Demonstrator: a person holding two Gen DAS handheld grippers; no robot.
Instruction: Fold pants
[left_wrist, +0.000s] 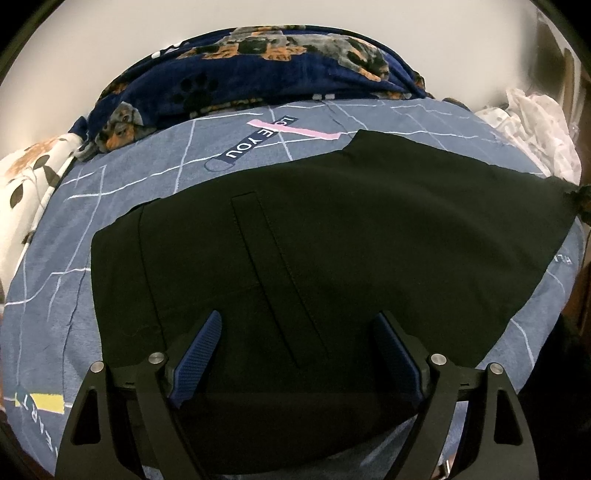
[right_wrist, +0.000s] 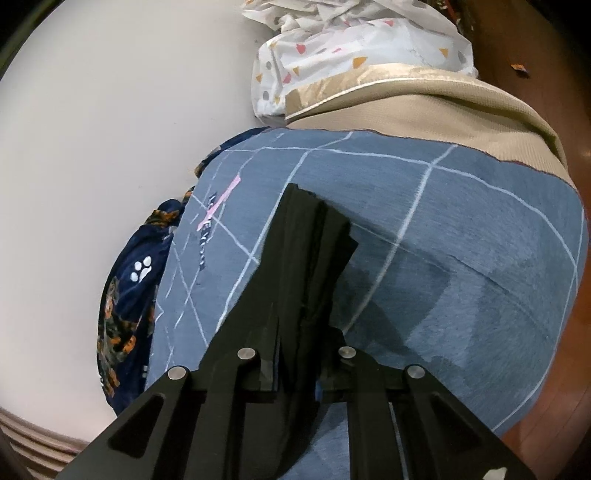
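The chief risk, judged from how things lie, is that the stacked layers of the black woven-fabric pants (right_wrist: 310, 236) are let slide apart: several edges of cloth are bunched in the right tongs (right_wrist: 308, 325), which are pressed together on that bundle, and if the grip is taken too near the edge or the bundle is swung quickly, an inner layer could be pulled free and the fold would be left crooked. A second risk is that the cloth is dragged rather than lifted across the blue bed sheet with thin white grid lines (left_wrist: 140, 184), so that the sheet is rucked and the flat part of the garment is skewed; nothing is pinning that part, since the left tongs (left_wrist: 299, 350) are spread wide and are held just above it, with the blue ribbed pads (left_wrist: 199, 354) on either side of a long stitched pocket welt and nothing pinched between them. In the left wrist view the pants are seen spread flat on the bed, filling the middle of the sheet and running away to the right, directly under and ahead of the open left tongs. In the right wrist view a gathered end of the same garment is raised clear of the sheet, its shadow being thrown on the blue cloth beside it, and it stands out straight ahead from between the closed fingers. A navy fleece blanket printed with dogs and paw marks (left_wrist: 258, 70) is heaped along the far edge, well apart from the pants, and a white spotted cloth (right_wrist: 351, 48) lies beyond the sheet's end.
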